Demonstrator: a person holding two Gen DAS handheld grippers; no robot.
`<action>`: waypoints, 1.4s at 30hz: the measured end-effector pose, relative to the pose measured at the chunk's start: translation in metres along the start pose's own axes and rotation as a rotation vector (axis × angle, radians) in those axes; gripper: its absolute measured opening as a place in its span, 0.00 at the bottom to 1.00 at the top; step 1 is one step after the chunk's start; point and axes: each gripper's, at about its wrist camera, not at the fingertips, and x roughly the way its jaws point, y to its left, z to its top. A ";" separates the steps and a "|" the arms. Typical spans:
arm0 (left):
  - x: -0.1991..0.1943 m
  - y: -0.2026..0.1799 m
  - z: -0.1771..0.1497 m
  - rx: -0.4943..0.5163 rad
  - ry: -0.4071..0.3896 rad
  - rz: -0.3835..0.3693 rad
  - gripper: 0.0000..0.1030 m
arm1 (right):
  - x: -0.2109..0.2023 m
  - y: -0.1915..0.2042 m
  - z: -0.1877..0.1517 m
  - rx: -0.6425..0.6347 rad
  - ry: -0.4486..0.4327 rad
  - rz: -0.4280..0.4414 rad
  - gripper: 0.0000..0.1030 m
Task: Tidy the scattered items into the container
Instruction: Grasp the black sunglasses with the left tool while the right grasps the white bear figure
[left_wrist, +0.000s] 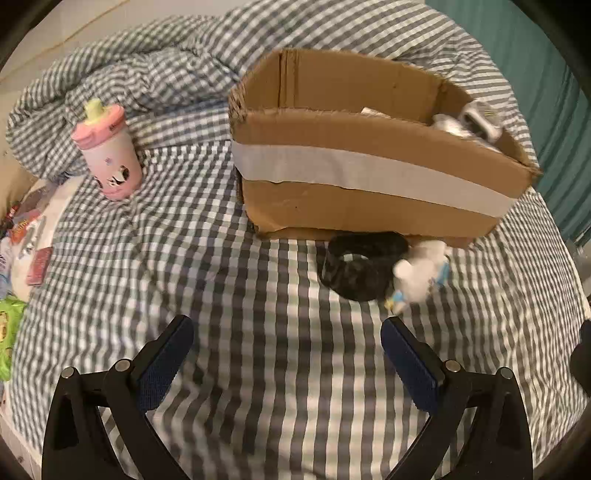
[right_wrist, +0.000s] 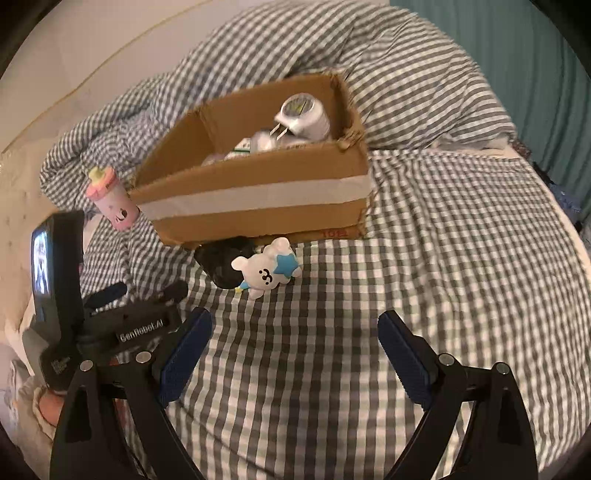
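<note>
I hold both grippers, left (left_wrist: 288, 354) and right (right_wrist: 295, 350), spread wide and empty over the checked bedspread (left_wrist: 258, 369). Ahead of them lie the white plush toy (right_wrist: 267, 271) and a black band (left_wrist: 360, 269), touching, just before the cardboard box (left_wrist: 369, 170).

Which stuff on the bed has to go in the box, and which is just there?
For the job:
- brown cardboard box with white tape band
- pink sippy cup with yellow spout
- black fabric scrunchie
- white plush bear with blue star

Just lying about:
- grey-and-white checked duvet
- teal curtain
</note>
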 end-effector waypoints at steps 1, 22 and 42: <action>0.006 0.000 0.003 -0.005 0.002 -0.005 1.00 | 0.009 -0.001 0.001 -0.007 0.008 0.005 0.89; 0.063 -0.042 0.032 -0.132 0.036 -0.133 1.00 | 0.063 -0.035 -0.003 0.084 0.083 0.034 0.89; 0.063 -0.051 0.021 -0.053 0.034 0.000 0.67 | 0.066 -0.037 -0.004 0.104 0.080 0.039 0.89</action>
